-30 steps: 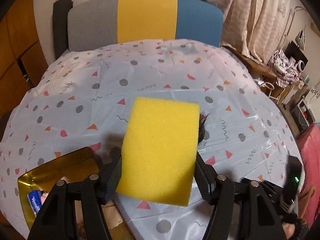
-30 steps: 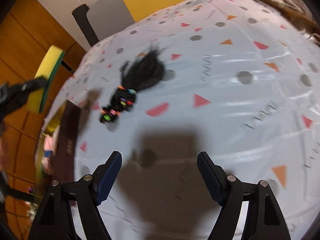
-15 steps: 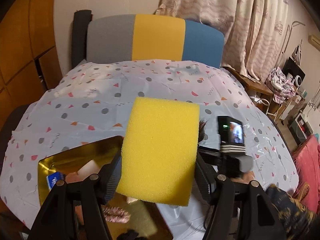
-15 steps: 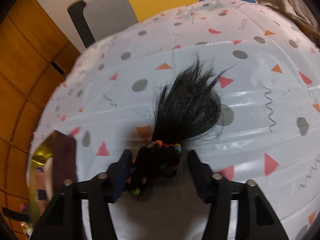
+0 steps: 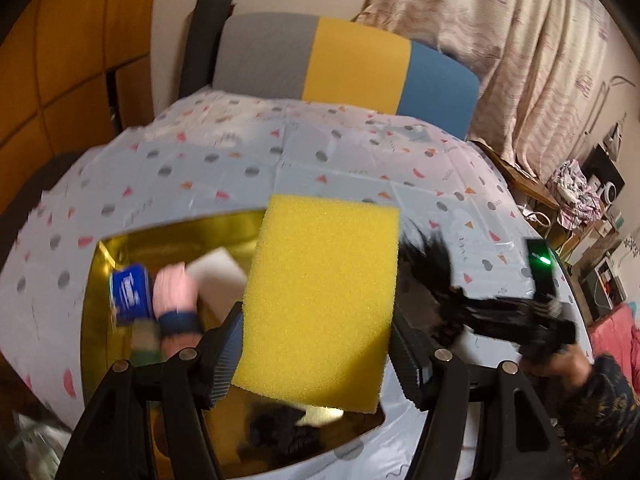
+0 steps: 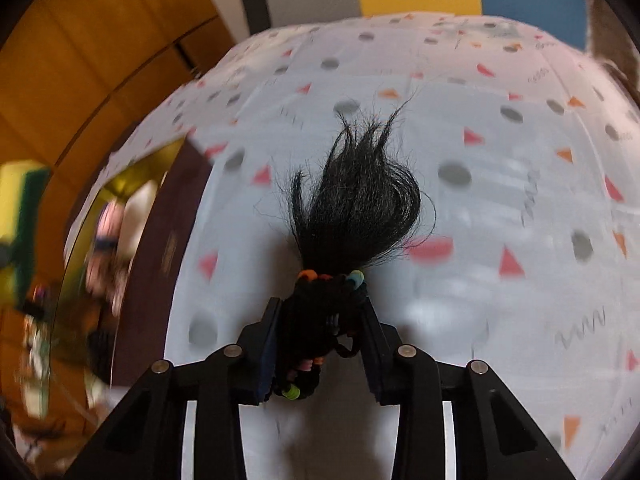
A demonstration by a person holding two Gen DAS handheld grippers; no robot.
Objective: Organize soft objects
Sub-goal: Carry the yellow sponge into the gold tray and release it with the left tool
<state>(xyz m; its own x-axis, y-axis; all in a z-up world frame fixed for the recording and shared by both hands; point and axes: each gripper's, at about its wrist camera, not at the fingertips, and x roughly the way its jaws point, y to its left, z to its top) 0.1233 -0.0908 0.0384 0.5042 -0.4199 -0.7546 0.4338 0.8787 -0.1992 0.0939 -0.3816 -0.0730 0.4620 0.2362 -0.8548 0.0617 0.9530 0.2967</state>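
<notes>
My left gripper (image 5: 316, 344) is shut on a yellow sponge (image 5: 320, 300) and holds it above a gold tray (image 5: 168, 240). The tray holds a blue packet (image 5: 130, 294), a pink soft item (image 5: 176, 292) and a white block (image 5: 218, 276). My right gripper (image 6: 322, 350) is shut on the beaded end of a black hair tuft (image 6: 356, 208), held over the tablecloth. The right gripper with the tuft also shows in the left wrist view (image 5: 436, 276), just right of the sponge. The sponge appears blurred at the left edge of the right wrist view (image 6: 24, 216).
A round table wears a white tablecloth (image 5: 360, 152) with dots and triangles. A grey, yellow and blue chair back (image 5: 352, 64) stands behind it. Wooden panels are at the left, curtains and cluttered shelves (image 5: 580, 200) at the right. The tray (image 6: 132, 184) lies at the table's left side.
My right gripper moved onto the hair tuft, closed on its beaded end and lifted it. My left gripper carried the sponge left to above the gold tray.
</notes>
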